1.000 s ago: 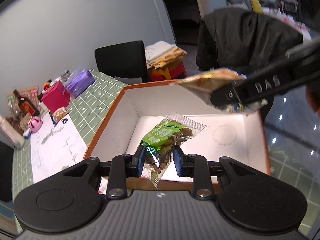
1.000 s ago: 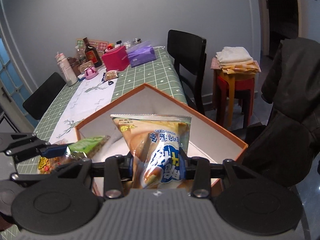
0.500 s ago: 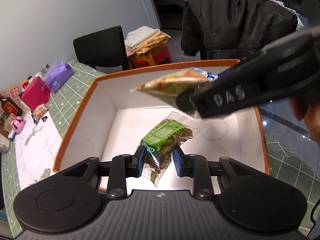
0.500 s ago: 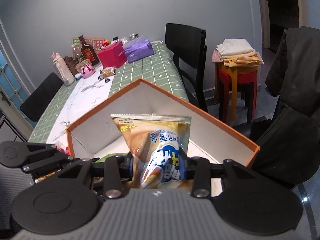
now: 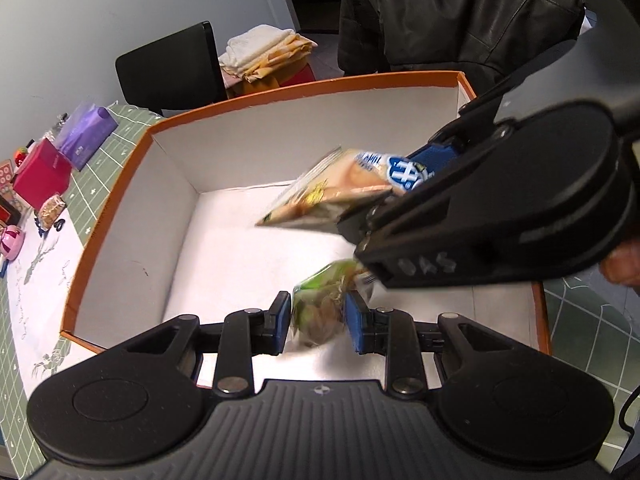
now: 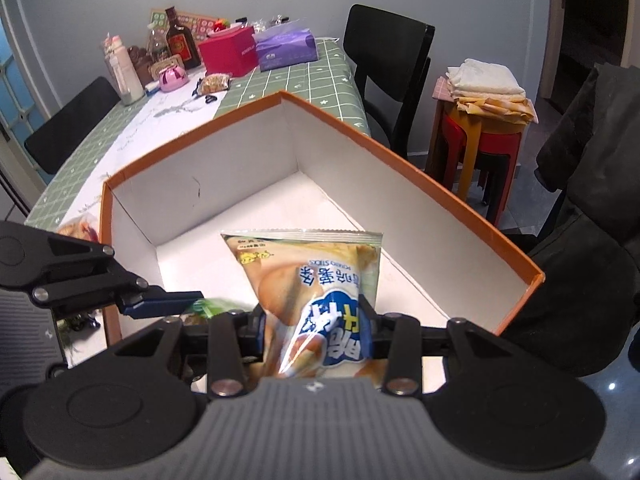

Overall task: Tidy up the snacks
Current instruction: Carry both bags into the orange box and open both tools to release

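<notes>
An orange-edged box with white inside walls fills both wrist views, its floor bare. My left gripper is shut on a green snack packet, held low inside the box's near side. The right gripper is shut on a tan and blue potato-stick bag that hangs over the box floor. In the left wrist view the right gripper crosses from the right above the green packet with its bag. The left gripper shows at the lower left of the right wrist view, with a sliver of green packet.
The box stands on a green checked tablecloth. At the table's far end are a red box, a purple tissue pack, bottles and a small snack bag. Black chairs, a stool with folded cloths and a dark jacket stand beyond.
Both grippers have sunk into the box with their packets. The right gripper and its bag have come lower, over the green packet in the left wrist view.
</notes>
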The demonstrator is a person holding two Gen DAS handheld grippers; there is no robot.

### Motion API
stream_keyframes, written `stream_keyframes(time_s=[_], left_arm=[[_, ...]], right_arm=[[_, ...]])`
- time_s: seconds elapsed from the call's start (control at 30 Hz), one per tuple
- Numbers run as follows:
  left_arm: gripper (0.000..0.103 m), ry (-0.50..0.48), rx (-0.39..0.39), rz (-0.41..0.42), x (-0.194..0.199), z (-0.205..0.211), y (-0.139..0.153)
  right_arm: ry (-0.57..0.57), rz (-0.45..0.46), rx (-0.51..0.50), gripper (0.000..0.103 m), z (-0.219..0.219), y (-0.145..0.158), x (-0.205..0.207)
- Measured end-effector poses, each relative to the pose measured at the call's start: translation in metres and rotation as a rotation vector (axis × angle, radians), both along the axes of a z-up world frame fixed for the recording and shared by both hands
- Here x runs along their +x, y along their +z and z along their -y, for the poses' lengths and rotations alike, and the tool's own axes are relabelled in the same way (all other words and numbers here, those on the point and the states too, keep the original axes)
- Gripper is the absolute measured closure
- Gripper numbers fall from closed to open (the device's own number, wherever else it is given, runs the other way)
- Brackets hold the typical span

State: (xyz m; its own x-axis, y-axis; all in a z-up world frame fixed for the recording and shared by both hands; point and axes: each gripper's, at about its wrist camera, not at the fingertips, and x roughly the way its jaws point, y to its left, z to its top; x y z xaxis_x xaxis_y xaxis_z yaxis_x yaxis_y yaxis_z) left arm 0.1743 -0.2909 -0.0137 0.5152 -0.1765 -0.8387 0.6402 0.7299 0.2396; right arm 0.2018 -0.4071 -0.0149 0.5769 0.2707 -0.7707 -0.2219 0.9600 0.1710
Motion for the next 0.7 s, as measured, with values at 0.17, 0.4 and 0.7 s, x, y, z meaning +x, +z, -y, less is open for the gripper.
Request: stream_keyframes(time_s=[0.17, 0.4, 0.7], left_arm=[[0.072, 0.003, -0.008, -0.01, 0.001, -0.001, 0.001], [0.072, 0.009, -0.007, 0.004, -0.003, -0.003, 0.005], [0.072, 0.02, -0.019, 0.024, -0.009, -0.004, 0.015]], right_arm=[[0.038, -0.022, -0.021, 0.063, -0.007, -0.006, 0.001], [0.03, -0.022, -0.012, 0.062, -0.006, -0.004, 0.0], [0.019, 0.03, 0.005, 0.044, -0.005, 0.011, -0.008]])
